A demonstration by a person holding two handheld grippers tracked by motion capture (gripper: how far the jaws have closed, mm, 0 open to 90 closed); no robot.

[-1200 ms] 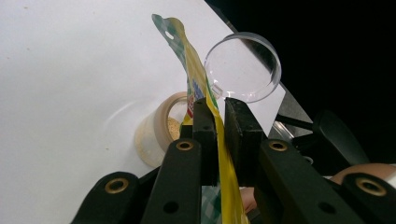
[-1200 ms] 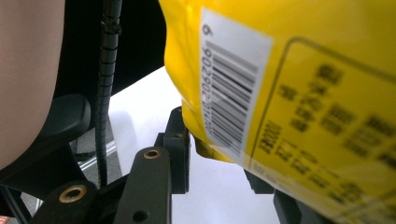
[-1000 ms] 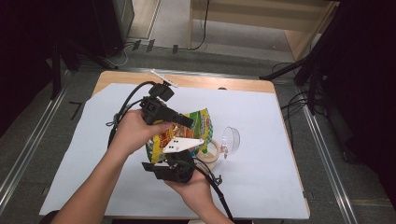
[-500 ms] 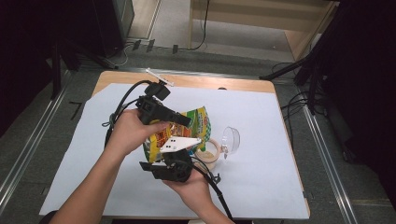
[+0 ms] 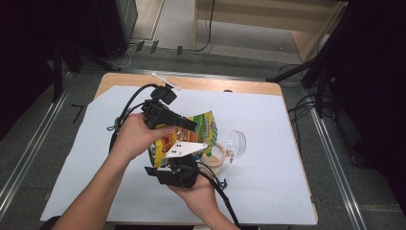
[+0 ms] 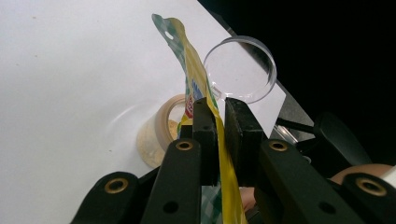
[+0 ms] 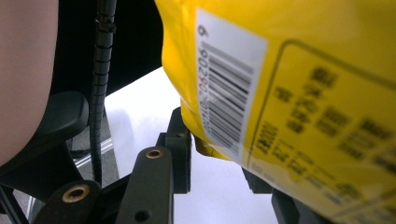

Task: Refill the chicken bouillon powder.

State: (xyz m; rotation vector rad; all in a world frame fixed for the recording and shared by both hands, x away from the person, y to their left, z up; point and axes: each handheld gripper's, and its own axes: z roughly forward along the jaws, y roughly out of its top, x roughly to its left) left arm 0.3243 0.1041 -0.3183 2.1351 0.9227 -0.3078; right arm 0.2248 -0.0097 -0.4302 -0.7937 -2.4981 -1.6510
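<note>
A yellow and green snack bag (image 5: 207,125) is held up over the white sheet between both grippers. My left gripper (image 5: 194,127) reaches in from the left and is shut on the bag's thin upper edge; in the left gripper view its jaws (image 6: 217,135) pinch the yellow film (image 6: 191,70). My right gripper (image 5: 176,162) comes from below, under its grey plate. In the right gripper view the bag (image 7: 299,70), barcode side facing, sits with its lower corner between the jaws (image 7: 217,163), which close on it.
A small round cup (image 5: 214,154) with beige contents stands just right of the bag, its clear lid (image 5: 237,142) tipped beside it. White paper (image 5: 268,124) covers the wooden table (image 5: 215,85). A thin white stick (image 5: 165,80) lies at the far edge.
</note>
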